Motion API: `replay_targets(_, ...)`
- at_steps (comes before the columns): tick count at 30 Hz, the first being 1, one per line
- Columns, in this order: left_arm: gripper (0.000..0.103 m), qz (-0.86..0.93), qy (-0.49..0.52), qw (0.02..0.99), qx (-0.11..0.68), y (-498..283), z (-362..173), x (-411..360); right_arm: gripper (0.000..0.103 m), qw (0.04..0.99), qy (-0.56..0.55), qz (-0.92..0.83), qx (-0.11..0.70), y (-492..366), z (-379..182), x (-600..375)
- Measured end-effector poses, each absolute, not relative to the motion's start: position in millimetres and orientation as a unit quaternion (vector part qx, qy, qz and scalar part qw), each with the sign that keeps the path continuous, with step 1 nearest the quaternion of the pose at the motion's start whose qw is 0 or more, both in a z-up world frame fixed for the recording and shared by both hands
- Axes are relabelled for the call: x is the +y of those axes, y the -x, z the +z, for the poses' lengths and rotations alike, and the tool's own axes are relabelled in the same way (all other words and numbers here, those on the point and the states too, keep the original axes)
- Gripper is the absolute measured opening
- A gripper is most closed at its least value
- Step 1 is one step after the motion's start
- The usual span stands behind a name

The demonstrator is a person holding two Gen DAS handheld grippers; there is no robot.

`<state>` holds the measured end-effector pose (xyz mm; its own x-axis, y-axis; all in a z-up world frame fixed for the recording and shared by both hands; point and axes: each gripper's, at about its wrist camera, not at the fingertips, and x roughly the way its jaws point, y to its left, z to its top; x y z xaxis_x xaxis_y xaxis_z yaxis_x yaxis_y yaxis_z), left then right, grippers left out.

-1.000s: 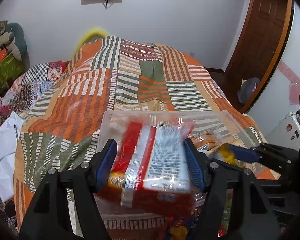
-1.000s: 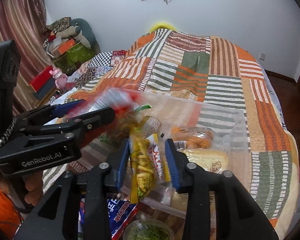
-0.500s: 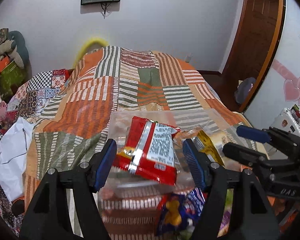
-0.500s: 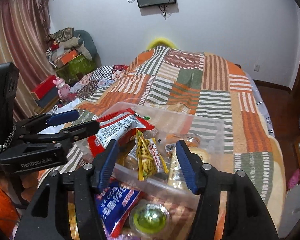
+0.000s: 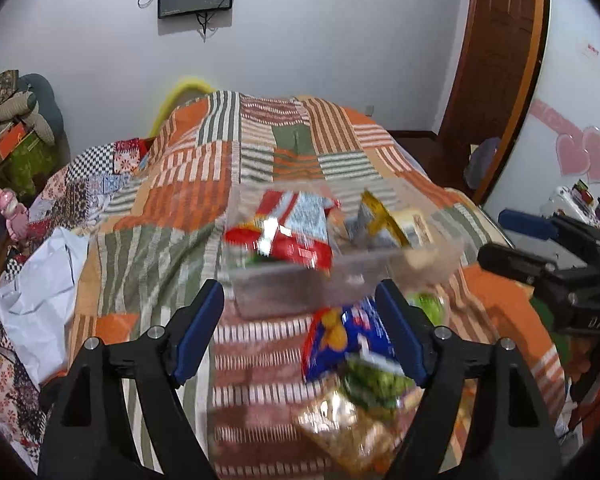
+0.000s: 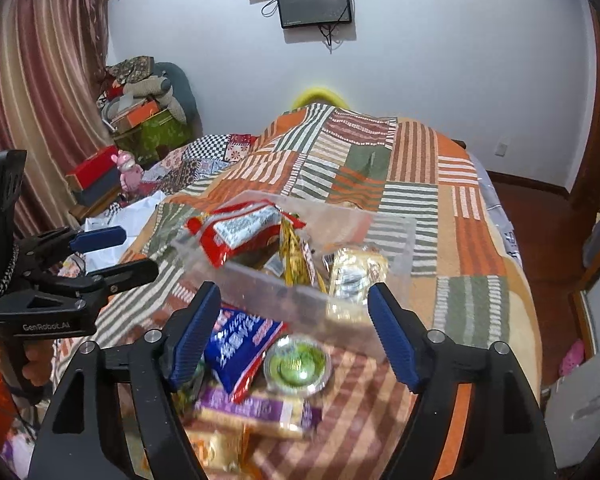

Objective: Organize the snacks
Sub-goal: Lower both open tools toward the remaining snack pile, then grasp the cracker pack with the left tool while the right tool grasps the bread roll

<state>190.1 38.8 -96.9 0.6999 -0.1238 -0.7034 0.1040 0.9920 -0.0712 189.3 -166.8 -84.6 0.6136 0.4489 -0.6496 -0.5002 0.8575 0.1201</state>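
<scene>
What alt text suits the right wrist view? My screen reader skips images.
Open right gripper, jaws just widened and empty, above a blue packet and green-lidded cup on a patchwork bedspread. Beyond, a clear bin holds a red packet.

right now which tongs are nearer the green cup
Right. The green cup lies just ahead between the open right tongs; the left tongs are off to its left, beside the bin.

"GenRobot.AI" – left gripper [image 6: 96,256]; "DAS" – right gripper [image 5: 512,240]
</scene>
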Motion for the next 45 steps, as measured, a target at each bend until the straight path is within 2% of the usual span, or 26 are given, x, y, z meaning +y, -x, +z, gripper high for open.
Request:
replay_targets(7,0.079,-0.083,0.007,0.903,0.421,-160.0,-130.2,27.2,0.079,0.892,0.041,0.263,0.365,-164.0,-99.5,-173.8)
replay_targets(18,0.079,-0.09,0.021,0.882,0.462,-141.6,-178.8,20.4,0.078,0.865,0.017,0.289,0.409,-117.3,-142.2,-172.9)
replay_targets(20,0.079,-0.085,0.028,0.884,0.46,-136.7,-180.0,25.4,0.053,0.854,0.008,0.302,0.424,-112.4,-151.7,-171.5)
replay_targets(21,0.079,-0.083,0.028,0.884,0.459,-135.6,-180.3,27.4,0.047,0.848,0.006,0.305,0.433,-110.7,-155.7,-170.3)
replay_targets(22,0.079,-0.079,0.027,0.884,0.459,-133.4,-180.9,30.1,0.038,0.843,0.003,0.309,0.441,-110.7,-159.1,-169.7)
replay_targets(25,0.079,-0.067,0.029,0.885,0.46,-125.5,-182.8,39.7,0.032,0.838,-0.005,0.309,0.45,-109.1,-166.6,-170.6)
replay_targets(37,0.072,-0.049,0.063,0.879,0.471,-108.9,-189.8,70.8,0.031,0.844,-0.005,0.293,0.449,-129.3,-163.1,-165.4)
replay_targets(39,0.072,-0.054,0.066,0.878,0.471,-109.9,-186.6,71.1,0.034,0.839,-0.018,0.301,0.453,-129.4,-159.9,-167.9)
replay_targets(41,0.072,-0.056,0.068,0.88,0.467,-112.0,-184.1,70.2,0.047,0.838,-0.029,0.305,0.451,-130.6,-156.1,-170.2)
replay_targets(45,0.072,-0.054,0.069,0.879,0.468,-126.6,-185.7,65.8,0.047,0.842,-0.027,0.311,0.441,-132.5,-149.6,-163.7)
